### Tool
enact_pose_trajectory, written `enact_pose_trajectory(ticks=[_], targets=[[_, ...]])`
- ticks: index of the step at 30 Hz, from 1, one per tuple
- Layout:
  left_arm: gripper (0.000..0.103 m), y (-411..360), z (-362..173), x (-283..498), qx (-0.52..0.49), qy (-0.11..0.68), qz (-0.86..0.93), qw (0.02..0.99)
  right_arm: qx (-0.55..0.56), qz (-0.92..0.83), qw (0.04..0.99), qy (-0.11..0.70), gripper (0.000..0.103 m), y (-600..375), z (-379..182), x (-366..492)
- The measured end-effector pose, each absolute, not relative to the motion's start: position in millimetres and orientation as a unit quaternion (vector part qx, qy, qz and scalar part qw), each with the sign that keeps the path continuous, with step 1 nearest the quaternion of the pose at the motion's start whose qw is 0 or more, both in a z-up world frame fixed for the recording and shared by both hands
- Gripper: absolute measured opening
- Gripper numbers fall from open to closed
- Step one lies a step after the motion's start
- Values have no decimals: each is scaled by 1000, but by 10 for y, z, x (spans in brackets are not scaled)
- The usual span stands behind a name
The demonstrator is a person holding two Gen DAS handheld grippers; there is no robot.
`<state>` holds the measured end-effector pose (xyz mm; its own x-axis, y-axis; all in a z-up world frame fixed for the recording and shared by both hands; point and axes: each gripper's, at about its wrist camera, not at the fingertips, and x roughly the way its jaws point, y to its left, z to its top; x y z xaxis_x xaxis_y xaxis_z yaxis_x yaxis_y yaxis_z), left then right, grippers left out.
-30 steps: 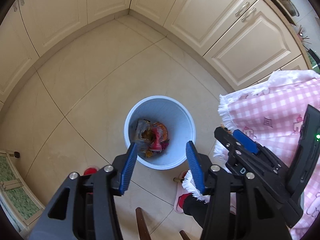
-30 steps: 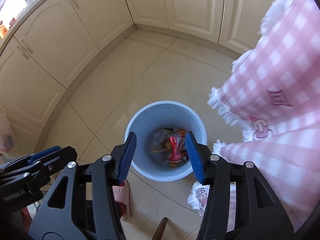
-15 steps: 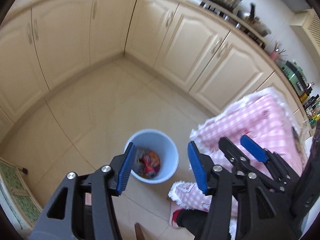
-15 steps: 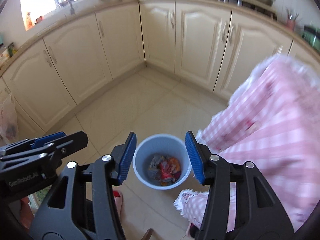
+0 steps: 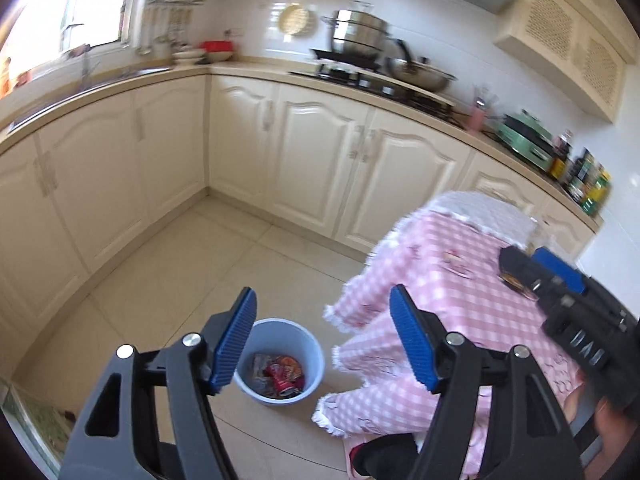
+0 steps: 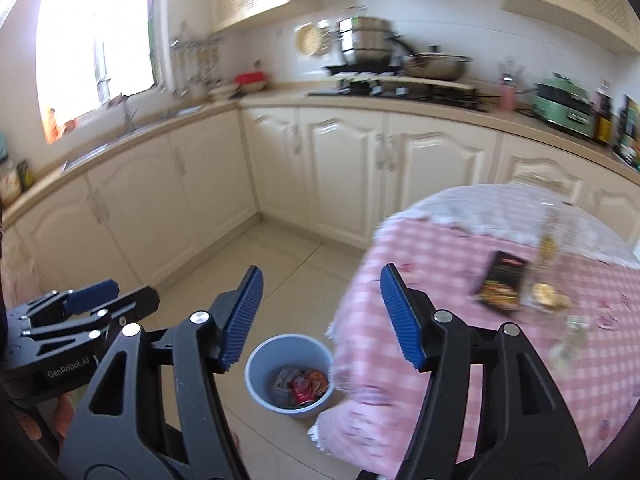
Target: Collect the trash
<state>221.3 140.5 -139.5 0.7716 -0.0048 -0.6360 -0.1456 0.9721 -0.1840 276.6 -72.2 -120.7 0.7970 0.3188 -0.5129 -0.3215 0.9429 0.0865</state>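
Beside the table's near-left edge, on the floor, the pale blue bin [image 6: 289,376] is holding crumpled wrappers [image 6: 301,387]. Both the left gripper [image 5: 322,338] and the right gripper [image 6: 321,316] are hanging empty, jaws apart and just widening. On the pink checked tablecloth [image 6: 448,280], a dark snack packet [image 6: 499,289] is lying near the right edge, blurred.
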Motion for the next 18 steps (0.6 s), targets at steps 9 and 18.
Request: enact_pose_trajectory(ticks=[9,18], targets=[[68,599,-1491,2455,-76,365,-49,926,53,52,959,273,66,-2028,-1263,2705],[68,-154,-1782,2911,-63,424,-145,892,84,0,950,302,67,-2699,-1560,2727]])
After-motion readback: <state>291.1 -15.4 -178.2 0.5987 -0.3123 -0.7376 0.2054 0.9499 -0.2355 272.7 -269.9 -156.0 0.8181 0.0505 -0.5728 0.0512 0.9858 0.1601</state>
